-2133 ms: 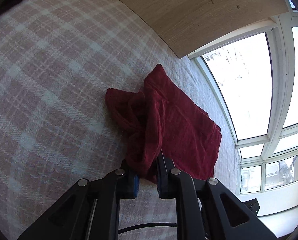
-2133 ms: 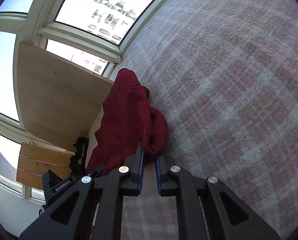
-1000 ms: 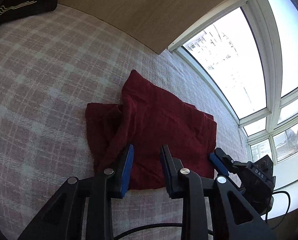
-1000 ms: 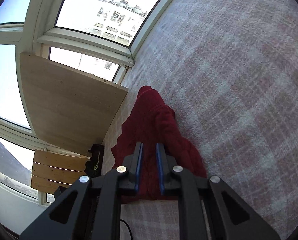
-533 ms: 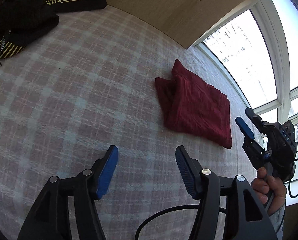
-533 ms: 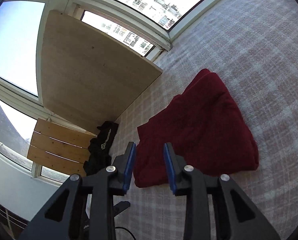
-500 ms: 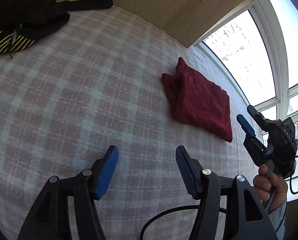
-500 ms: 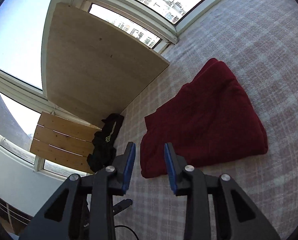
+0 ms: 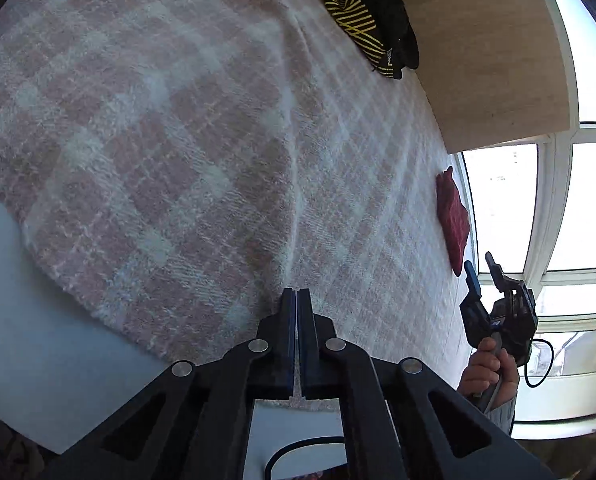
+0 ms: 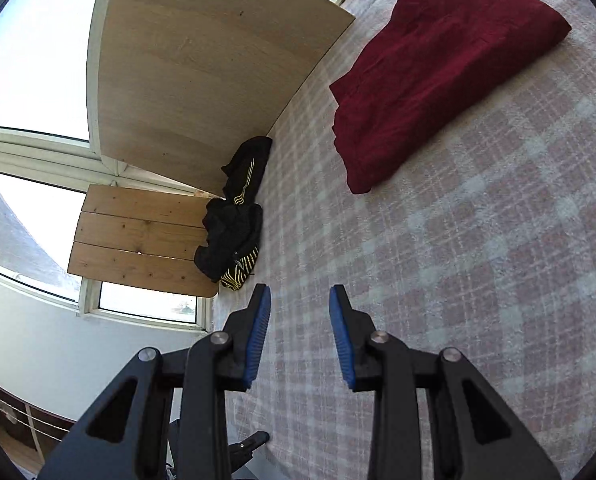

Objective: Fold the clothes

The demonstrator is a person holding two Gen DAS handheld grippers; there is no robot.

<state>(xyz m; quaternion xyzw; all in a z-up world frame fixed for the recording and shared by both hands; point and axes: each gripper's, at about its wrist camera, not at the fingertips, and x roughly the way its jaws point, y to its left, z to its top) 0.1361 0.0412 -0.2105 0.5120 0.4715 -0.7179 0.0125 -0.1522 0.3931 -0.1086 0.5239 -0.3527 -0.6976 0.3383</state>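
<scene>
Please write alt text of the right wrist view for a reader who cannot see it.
The open right gripper hangs above a pink plaid blanket, holding nothing. A folded dark red garment lies ahead, and a crumpled black garment with yellow stripes lies against a wooden board.

A: Position of the folded garment?

B: On the plaid blanket, at its far end, just beside the windows. Ahead and to the right of the right gripper, well apart from it.

A: The dark clothes?

B: Heaped at the blanket's edge, against the foot of the wooden panel. Left of the folded garment, well apart. A slatted board lies behind the heap.

A: Left gripper?

B: Low over the near part of the blanket, by its edge. In its view the right gripper stands to the right, near the folded garment.
</scene>
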